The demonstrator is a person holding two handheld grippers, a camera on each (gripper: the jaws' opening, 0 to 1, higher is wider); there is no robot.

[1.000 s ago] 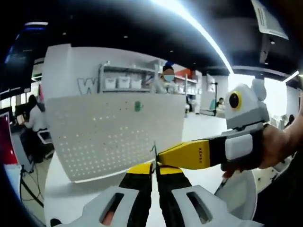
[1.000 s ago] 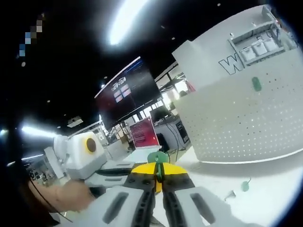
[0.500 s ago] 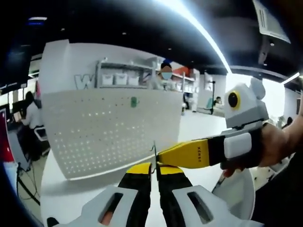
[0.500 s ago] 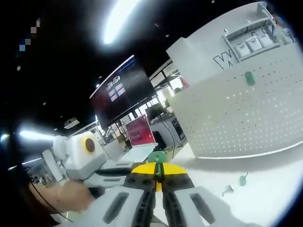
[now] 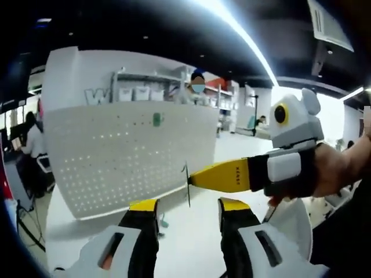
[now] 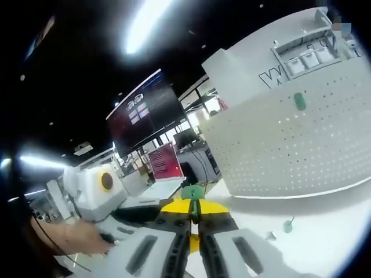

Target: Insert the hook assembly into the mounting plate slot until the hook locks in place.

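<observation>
Hook assembly [image 6: 193,194]: one, green-headed with a thin wire stem, pinched at the tips of your right gripper [image 6: 194,209], whose yellow-tipped jaws are pressed together on it; in the left gripper view the same wire [image 5: 186,184] stands upright at the tip of that right gripper [image 5: 194,179], which reaches in from the right with your hand [image 5: 333,171] around its body. Your left gripper [image 5: 188,204]: jaws spread wide apart, holding nothing, with the wire standing just above the gap between them and apart from both. Mounting plate [image 5: 124,153]: one white perforated board, standing upright on the table beyond the jaws, well apart from the hook; seen again in the right gripper view [image 6: 290,147]. Green hooks already on the plate: one, high on its face [image 5: 156,120]. Loose green pieces on the table: one near the foot of the plate [image 6: 287,226], with a small pale piece [image 6: 270,236] just beside it. Surface: one white tabletop [image 5: 185,243]. Room: open office with a dark ceiling, a long strip light [image 5: 246,35], a white partition carrying a shelf of bins [image 5: 139,92], one large dark wall screen [image 6: 145,113], and seated people at desks to the left [image 5: 26,145].
</observation>
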